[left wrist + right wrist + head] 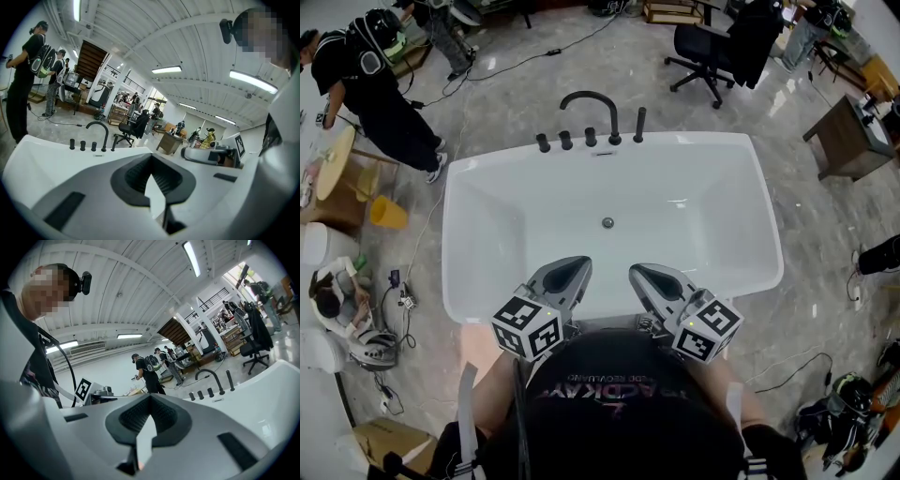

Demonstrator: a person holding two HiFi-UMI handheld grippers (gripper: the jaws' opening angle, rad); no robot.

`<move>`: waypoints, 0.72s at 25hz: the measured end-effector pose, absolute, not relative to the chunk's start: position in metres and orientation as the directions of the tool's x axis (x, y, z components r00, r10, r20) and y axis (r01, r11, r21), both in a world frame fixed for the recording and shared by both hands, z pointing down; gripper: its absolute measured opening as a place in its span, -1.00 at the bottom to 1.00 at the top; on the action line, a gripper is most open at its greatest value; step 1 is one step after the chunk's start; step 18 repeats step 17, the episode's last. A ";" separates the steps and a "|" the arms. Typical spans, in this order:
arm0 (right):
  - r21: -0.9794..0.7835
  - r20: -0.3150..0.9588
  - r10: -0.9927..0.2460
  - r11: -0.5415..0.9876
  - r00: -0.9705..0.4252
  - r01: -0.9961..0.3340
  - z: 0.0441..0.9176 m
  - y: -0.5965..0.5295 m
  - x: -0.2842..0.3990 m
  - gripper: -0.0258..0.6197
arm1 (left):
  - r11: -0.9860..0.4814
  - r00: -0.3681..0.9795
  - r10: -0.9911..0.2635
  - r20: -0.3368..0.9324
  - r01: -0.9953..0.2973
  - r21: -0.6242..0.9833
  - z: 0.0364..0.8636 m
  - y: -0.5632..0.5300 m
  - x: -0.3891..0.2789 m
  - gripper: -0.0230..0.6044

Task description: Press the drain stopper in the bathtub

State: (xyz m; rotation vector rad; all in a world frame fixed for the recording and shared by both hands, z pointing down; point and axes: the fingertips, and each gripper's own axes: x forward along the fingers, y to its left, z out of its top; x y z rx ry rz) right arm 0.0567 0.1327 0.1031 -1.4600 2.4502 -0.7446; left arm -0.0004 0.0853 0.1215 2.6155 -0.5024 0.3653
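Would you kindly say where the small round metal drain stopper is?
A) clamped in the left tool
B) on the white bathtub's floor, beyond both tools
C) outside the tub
B: the small round metal drain stopper sits on the floor of the white bathtub, well beyond the left tool and right tool at the near rim.

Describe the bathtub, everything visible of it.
The bathtub is white, glossy and rectangular with rounded corners, standing on a grey polished floor. No water shows in it. A small round metal drain stopper sits in the middle of its bottom. A black arched faucet and black knobs line the far rim. The left hand-held gripper and the right hand-held gripper, jaws together, hang over the near rim; contact cannot be told.
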 end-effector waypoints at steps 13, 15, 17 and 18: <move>-0.516 0.088 -0.868 0.380 -0.489 -0.768 0.105 0.136 0.054 -0.89 | -0.844 0.900 -0.279 0.334 -0.396 0.362 0.121 0.090 -0.002 -0.91; -0.516 0.090 -0.868 0.378 -0.488 -0.768 0.107 0.137 0.053 -0.89 | -0.847 0.900 -0.277 0.335 -0.394 0.357 0.122 0.091 -0.002 -0.91; -0.516 0.090 -0.868 0.379 -0.488 -0.768 0.107 0.137 0.052 -0.89 | -0.850 0.901 -0.276 0.336 -0.391 0.352 0.122 0.092 -0.003 -0.92; -0.516 0.090 -0.868 0.379 -0.488 -0.768 0.107 0.137 0.052 -0.89 | -0.850 0.901 -0.276 0.336 -0.391 0.352 0.122 0.092 -0.003 -0.92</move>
